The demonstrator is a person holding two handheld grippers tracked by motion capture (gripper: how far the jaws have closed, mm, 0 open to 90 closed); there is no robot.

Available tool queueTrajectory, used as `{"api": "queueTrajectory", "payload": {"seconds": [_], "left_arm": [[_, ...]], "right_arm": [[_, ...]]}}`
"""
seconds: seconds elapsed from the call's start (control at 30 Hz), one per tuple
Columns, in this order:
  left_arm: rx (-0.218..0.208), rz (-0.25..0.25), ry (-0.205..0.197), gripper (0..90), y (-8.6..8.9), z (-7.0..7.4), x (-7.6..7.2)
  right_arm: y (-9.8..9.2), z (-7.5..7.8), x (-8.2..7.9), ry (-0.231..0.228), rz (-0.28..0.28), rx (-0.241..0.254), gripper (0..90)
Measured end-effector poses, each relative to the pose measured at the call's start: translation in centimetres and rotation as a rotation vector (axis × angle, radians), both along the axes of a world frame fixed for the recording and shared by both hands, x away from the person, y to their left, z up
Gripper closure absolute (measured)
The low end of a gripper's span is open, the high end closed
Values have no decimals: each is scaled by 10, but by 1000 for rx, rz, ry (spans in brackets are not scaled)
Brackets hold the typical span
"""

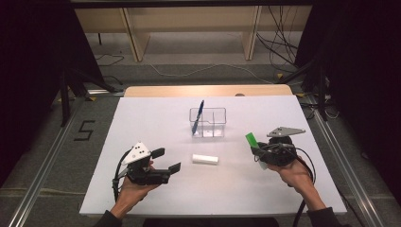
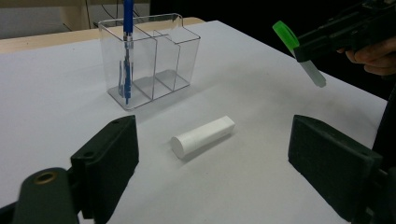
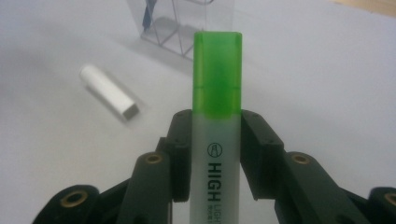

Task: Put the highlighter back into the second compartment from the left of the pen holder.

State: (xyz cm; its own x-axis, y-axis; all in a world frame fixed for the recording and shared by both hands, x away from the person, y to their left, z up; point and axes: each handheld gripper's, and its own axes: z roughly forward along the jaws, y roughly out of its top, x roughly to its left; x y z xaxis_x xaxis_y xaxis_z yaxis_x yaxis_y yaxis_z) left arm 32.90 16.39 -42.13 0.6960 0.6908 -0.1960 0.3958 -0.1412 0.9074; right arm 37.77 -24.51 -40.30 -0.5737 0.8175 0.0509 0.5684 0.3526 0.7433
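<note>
A green-capped highlighter (image 3: 217, 107) stands between the jaws of my right gripper (image 3: 215, 140), which is shut on its pale barrel; the same highlighter (image 1: 251, 140) is lifted off the table at the right, and from the left gripper view the highlighter (image 2: 299, 53) hangs tilted with its cap up. My left gripper (image 1: 165, 161) rests at the front left, open, holding nothing. A white cylinder (image 1: 205, 159) lies between the two hands on the white table (image 1: 156, 118); the cylinder (image 2: 203, 135) lies ahead of the left jaws. A clear divided holder (image 1: 208, 122) with a blue pen (image 1: 197, 116) stands behind it.
The table's wooden far edge (image 1: 208, 90) borders a floor with cables and a wooden shelf frame (image 1: 189, 28). Dark curtains flank both sides. A metal rail (image 1: 42, 170) runs along the left floor.
</note>
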Motion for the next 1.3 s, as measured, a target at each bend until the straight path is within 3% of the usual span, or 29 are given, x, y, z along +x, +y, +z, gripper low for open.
{"api": "queueTrajectory", "payload": {"seconds": [0.3, 0.47, 0.93, 1.3], "left_arm": [[-24, 16, -18, 157, 5, 2, -4], [-29, 21, -22, 157, 5, 1, -6], [-38, 21, -33, 155, 10, -1, -10], [-45, 15, -32, 151, 8, 0, -11]], "right_arm": [[19, 4, 16, -79, -24, 52, 672], [31, 7, 24, -119, -1, 75, 671], [70, 16, 60, -184, 0, 110, 671], [88, 18, 83, -221, -25, 142, 671]]}}
